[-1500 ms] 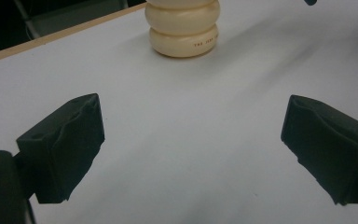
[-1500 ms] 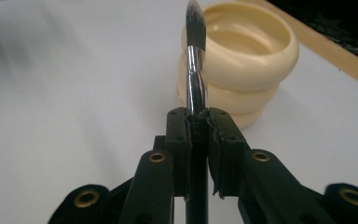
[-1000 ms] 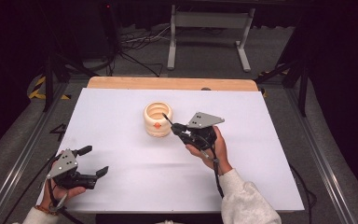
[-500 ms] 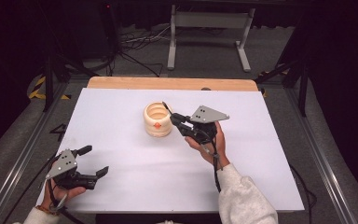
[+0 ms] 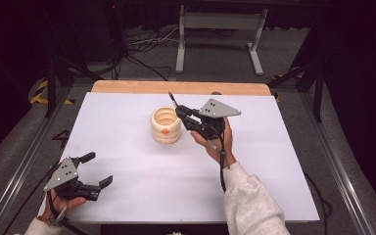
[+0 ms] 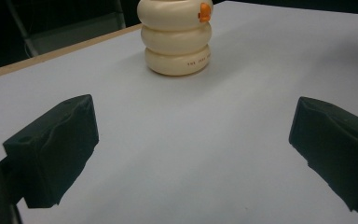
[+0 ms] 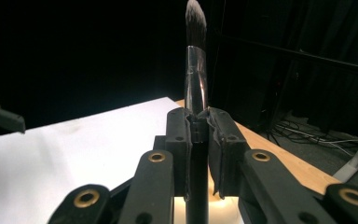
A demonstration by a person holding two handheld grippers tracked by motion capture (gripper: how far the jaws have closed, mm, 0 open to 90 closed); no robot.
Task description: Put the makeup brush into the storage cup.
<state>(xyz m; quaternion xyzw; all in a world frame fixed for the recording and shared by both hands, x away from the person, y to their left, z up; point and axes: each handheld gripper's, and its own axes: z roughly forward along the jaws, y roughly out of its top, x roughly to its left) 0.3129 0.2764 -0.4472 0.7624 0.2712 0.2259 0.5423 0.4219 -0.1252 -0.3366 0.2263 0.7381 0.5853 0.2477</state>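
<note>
A cream ringed holder (image 5: 166, 125) with an orange dot stands upright on the white table (image 5: 127, 196), a little beyond its middle. My right gripper (image 5: 182, 113) hovers just right of the holder's rim, shut on the dark handle of a makeup brush (image 5: 172, 99). In the right gripper view the brush (image 7: 196, 70) rises from the closed jaws of the right gripper (image 7: 198, 122), bristle tip pointing away. My left gripper (image 5: 98, 169) rests at the near left of the table, open and with nothing in it. In the left gripper view, the left gripper (image 6: 193, 149) faces the holder (image 6: 177, 37) from a distance.
The table's far edge is a bare wooden strip (image 5: 181, 87). Beyond it on the floor stand a grey metal frame (image 5: 215, 39) and loose cables (image 5: 142, 49). Metal rails run along both sides of the table.
The right gripper has lifted with the brush, and the brush tip has risen from beside the holder's rim to well above it. The left gripper has stayed where it was.
</note>
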